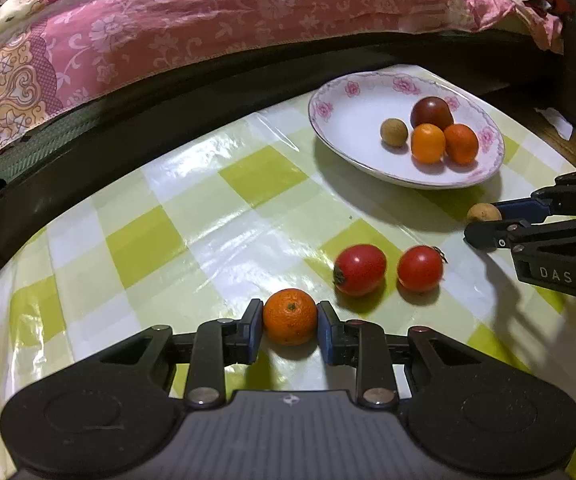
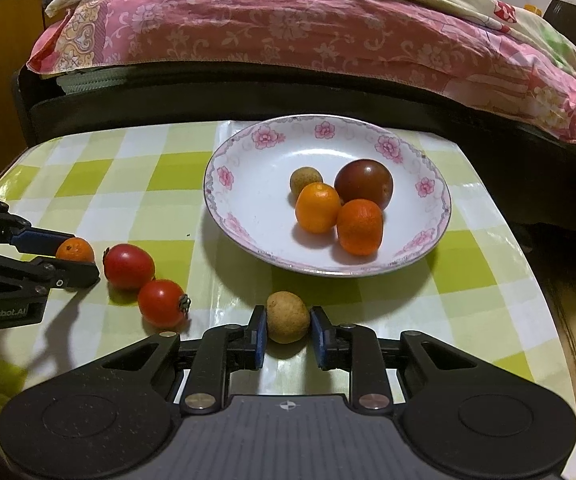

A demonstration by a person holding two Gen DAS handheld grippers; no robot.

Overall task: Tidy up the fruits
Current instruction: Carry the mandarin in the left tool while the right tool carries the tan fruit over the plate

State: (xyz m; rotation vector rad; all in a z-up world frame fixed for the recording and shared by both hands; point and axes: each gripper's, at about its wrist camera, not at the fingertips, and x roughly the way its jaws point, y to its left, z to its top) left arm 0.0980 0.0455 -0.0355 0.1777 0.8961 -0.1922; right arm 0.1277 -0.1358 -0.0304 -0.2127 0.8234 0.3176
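Left gripper [image 1: 290,316] squeezes an orange [image 1: 290,316], right gripper [image 2: 288,318] clamps a brown fruit [image 2: 288,317], both near the plate [image 2: 247,200]; two tomatoes [image 2: 129,266] between.

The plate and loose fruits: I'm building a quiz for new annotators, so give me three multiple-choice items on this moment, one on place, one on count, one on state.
1. Where do the two red tomatoes lie?
A. On the checked tablecloth, off the plate
B. On the plate
C. On the bed

2. How many fruits are on the plate?
A. Two
B. Four
C. Six

3. What is between the pads of the left gripper?
A. Nothing
B. A red tomato
C. The small orange citrus

Answers:
1 A, both tomatoes rest on the cloth between the two grippers.
2 B, a brown round fruit, a dark tomato and two orange citrus sit on it.
3 C, the pads press the citrus from both sides; the right gripper likewise clamps a brown round fruit.
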